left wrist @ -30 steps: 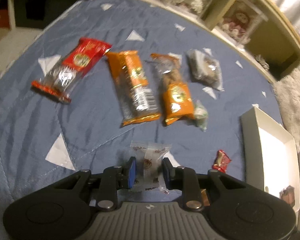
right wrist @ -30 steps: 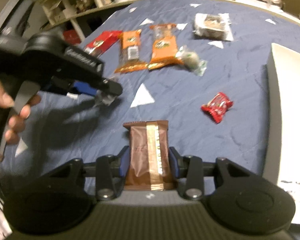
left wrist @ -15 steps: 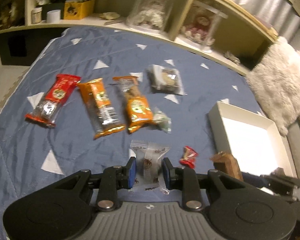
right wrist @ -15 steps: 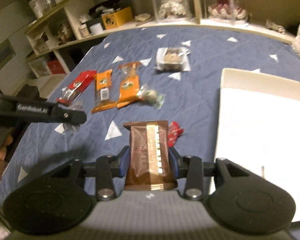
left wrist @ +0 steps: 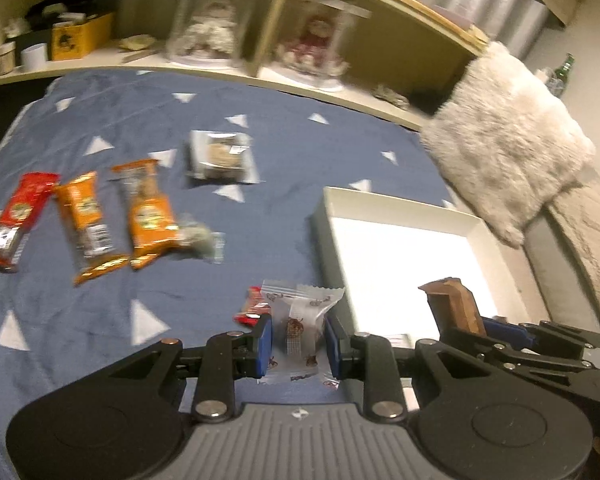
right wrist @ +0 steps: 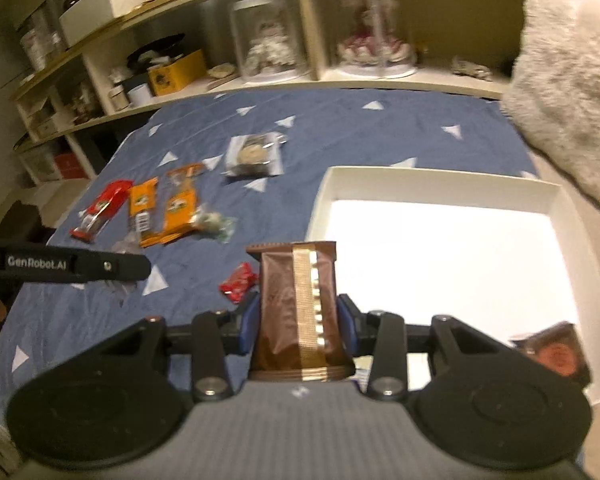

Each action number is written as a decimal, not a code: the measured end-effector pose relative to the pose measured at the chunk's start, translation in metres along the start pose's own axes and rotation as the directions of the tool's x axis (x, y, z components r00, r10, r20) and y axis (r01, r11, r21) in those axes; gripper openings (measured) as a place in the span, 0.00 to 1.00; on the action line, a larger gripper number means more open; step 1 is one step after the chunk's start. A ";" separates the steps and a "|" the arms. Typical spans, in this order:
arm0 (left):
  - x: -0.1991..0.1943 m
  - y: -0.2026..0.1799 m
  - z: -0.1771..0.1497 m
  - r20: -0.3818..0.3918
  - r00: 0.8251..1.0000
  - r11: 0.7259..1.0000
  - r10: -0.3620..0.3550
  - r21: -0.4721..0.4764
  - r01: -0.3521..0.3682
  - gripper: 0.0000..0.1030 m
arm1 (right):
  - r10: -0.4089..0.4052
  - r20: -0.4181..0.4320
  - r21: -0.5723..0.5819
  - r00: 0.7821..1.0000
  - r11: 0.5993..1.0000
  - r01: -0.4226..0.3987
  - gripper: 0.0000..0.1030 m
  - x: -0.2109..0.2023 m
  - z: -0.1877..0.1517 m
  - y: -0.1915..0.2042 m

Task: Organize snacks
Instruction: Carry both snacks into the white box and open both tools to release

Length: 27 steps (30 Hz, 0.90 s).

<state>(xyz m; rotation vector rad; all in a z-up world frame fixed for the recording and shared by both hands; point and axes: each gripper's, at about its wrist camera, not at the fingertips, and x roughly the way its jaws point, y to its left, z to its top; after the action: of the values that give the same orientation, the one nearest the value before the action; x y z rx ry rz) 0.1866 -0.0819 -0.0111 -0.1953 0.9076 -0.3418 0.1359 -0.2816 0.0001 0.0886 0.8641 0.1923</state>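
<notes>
A blue bedspread (right wrist: 380, 148) with white triangles carries a white tray (right wrist: 440, 188) on its right side. To the left lie a red bar (left wrist: 14, 220), two orange bars (left wrist: 86, 224), and a clear cookie pack (left wrist: 220, 158) farther back. The right gripper (right wrist: 298, 322) is clamped on a brown chocolate bar (right wrist: 298, 312), held above the tray's near left edge. The left gripper (left wrist: 298, 346) pinches a clear wrapped candy (left wrist: 300, 316), just left of the tray. A small red candy (right wrist: 238, 282) lies on the bedspread beside them.
</notes>
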 end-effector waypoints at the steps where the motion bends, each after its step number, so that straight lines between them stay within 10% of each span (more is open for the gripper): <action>1: 0.003 -0.008 0.001 -0.003 1.000 1.000 -0.010 0.003 0.010 0.29 | -0.008 0.001 0.004 1.000 1.000 0.008 0.45 -0.003 0.000 -0.006; 27: 0.091 -0.112 -0.022 -0.166 0.974 0.988 -0.154 -0.013 0.154 0.29 | -0.113 -0.043 0.171 0.993 0.978 0.119 0.45 -0.027 -0.027 -0.126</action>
<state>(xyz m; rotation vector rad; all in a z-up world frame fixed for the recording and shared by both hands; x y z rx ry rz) 0.1977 -0.2203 -0.0564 -0.2403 1.0601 -0.5077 0.1156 -0.4108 -0.0170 0.1973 0.9155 0.0085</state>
